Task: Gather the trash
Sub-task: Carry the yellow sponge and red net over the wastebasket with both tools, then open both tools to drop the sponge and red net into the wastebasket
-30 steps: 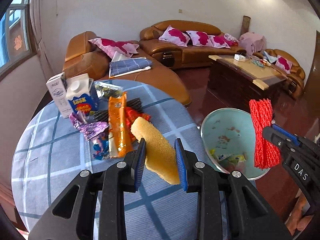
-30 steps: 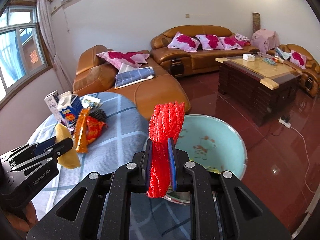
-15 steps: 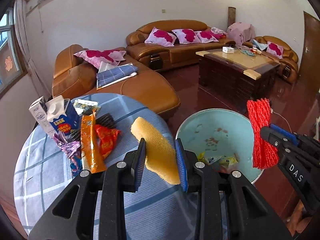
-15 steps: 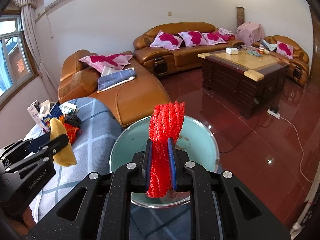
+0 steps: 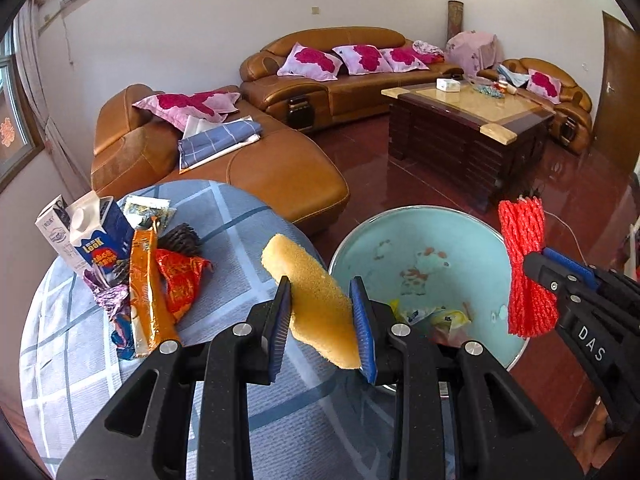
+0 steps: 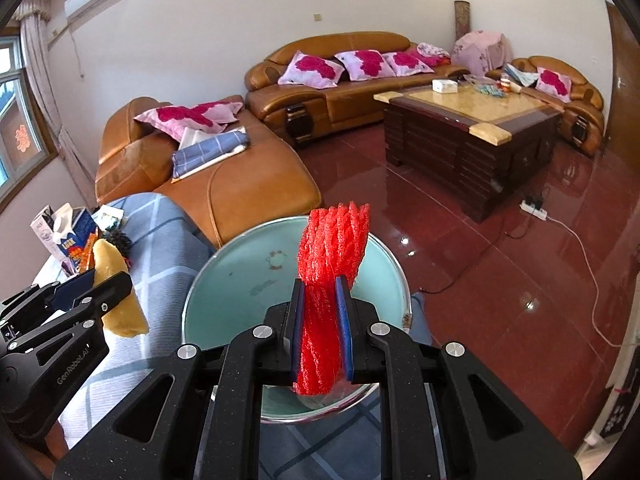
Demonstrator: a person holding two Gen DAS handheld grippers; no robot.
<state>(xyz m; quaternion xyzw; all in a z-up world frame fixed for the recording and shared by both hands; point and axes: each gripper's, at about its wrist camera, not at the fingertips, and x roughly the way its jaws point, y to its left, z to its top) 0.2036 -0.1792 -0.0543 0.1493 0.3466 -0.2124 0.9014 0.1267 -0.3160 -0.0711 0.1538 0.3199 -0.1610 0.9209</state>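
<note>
Now both hands have carried their loads off the counter (image 5: 248, 432) toward the bin (image 5: 424, 240), which fills more of each view than a second ago. The left claw (image 5: 322, 330) stays clamped on the yellow sponge (image 5: 316, 300), hanging by the bin's near rim. The right claw (image 6: 322, 338) stays pinched narrow on the red net bundle (image 6: 330, 264), above the bin's mouth. Both drops look close; the cartons and wrappers (image 5: 160, 280) remain on the counter.
</note>
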